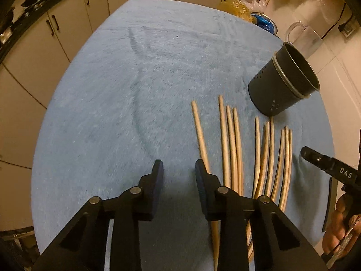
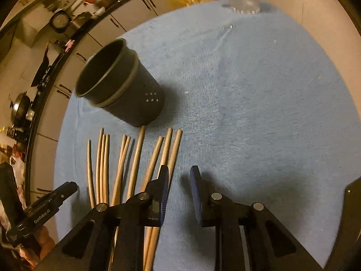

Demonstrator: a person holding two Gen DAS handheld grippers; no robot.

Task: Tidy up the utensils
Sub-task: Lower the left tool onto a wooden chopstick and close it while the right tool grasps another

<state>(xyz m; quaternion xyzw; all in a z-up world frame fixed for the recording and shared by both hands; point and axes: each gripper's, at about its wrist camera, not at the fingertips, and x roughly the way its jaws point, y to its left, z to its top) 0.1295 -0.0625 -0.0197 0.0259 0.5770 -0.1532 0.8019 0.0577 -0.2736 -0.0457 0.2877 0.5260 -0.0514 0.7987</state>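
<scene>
Cataloguing, largest first, each place given from the holder:
Table (image 1: 112, 113): blue cloth under everything.
Holder (image 1: 282, 83): dark perforated cup, upright, mouth open.
Chopsticks (image 1: 230, 144): about ten wooden sticks lying loose, tips just short of the holder's base, fanned away from it.
Left claw (image 1: 179, 169): over the stick farthest from the holder; jaws partly open, empty.
Right claw (image 2: 179, 174): beside the sticks on the holder's near side; jaws narrowly parted, empty.
Advice: straddle one stick mid-length, pinch squarely, lift, tip down into the holder.

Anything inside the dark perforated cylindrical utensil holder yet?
The dark perforated cylindrical utensil holder shows only bare inner wall; its bottom is hidden. The wooden chopsticks all lie on the blue cloth.
</scene>
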